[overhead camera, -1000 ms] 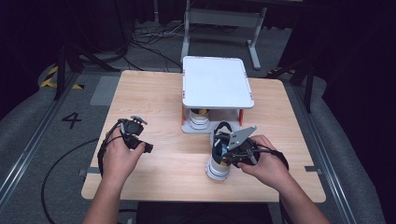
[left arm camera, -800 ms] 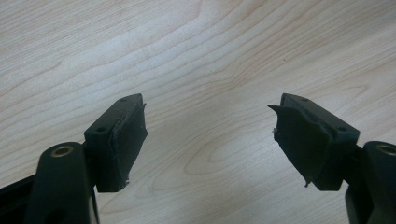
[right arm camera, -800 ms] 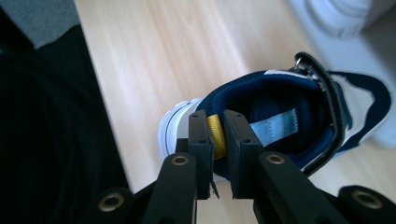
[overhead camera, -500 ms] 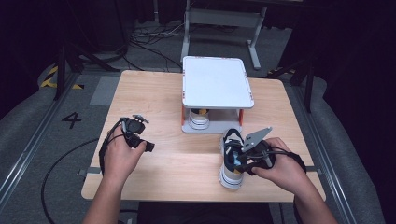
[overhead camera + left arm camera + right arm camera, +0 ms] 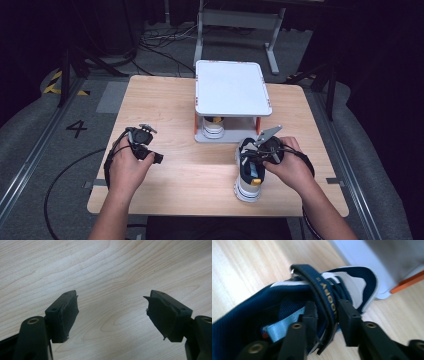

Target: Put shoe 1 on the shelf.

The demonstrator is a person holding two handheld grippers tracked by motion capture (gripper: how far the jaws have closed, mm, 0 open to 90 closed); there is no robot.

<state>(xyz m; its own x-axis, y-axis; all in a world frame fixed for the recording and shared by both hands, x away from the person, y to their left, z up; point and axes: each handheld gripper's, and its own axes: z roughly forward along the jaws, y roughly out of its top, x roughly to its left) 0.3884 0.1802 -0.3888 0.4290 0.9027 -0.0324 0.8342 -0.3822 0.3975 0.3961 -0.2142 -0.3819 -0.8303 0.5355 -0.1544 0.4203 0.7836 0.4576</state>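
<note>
Shoe (image 5: 248,176) on wooden table (image 5: 200,172)

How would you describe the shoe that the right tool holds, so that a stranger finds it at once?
Start at the white rack in the middle of the wooden table. Just in front of its right corner stands a navy and white shoe, out in the open. The other shoe sits beneath the rack; this one has the right tool shut on its navy strap.
</note>
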